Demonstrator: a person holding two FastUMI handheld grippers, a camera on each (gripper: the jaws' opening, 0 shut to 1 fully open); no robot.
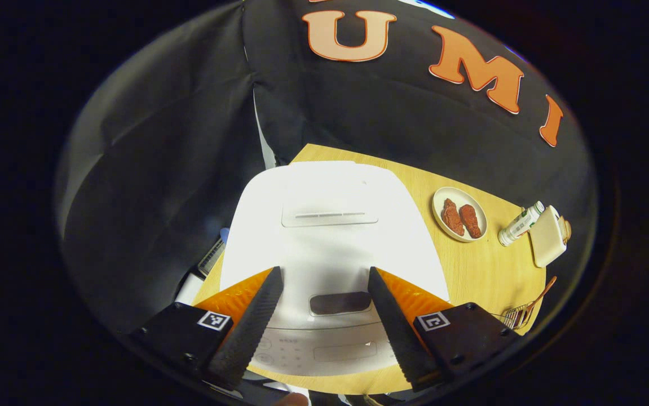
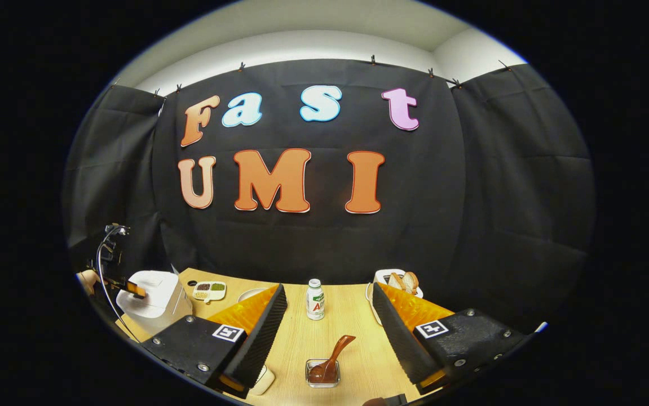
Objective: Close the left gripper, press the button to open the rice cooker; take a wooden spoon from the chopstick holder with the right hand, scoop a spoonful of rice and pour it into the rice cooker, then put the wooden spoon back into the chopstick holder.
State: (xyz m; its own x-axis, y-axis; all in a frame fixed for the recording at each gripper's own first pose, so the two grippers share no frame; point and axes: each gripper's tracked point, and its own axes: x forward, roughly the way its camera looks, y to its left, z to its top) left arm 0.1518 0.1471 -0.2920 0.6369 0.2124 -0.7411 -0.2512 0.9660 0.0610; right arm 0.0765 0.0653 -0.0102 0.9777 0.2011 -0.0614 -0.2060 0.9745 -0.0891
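I'm hovering my left hand-held gripper (image 1: 324, 316) right over the rice cooker (image 1: 330, 237), fingers spread wide apart and gripping nothing. The cooker's white lid is lying shut beneath me, and its dark button (image 1: 340, 303) is sitting between my two fingers, near the front edge above the control panel. The cooker is taking up the left end of the tabletop (image 1: 482, 270). To its right I'm seeing a plate (image 1: 459, 214) with two reddish-brown pieces on it, then a small white bottle (image 1: 520, 224) lying beside a cream toaster (image 1: 547, 237). Further toward me, at the tabletop's right edge, a wire chopstick holder (image 1: 516, 316) is showing with a wooden spoon (image 1: 541, 293) sticking up out of it at a slant.

My right hand-held gripper (image 2: 330, 332) is also standing open, held above the tabletop (image 2: 358, 338) and touching nothing. Between its fingers, close in, a small clear holder (image 2: 323, 373) is sitting with the wooden spoon (image 2: 335, 352) leaning in it, handle tilted up to the right. Just beyond, the bottle (image 2: 315, 300) is standing upright. Far left, the rice cooker (image 2: 152, 301) is sitting with my left hand-held gripper (image 2: 132, 288) over it, and a divided dish (image 2: 209, 290) is lying just beside the cooker. Bread slices (image 2: 403, 280) are poking up behind my right finger.
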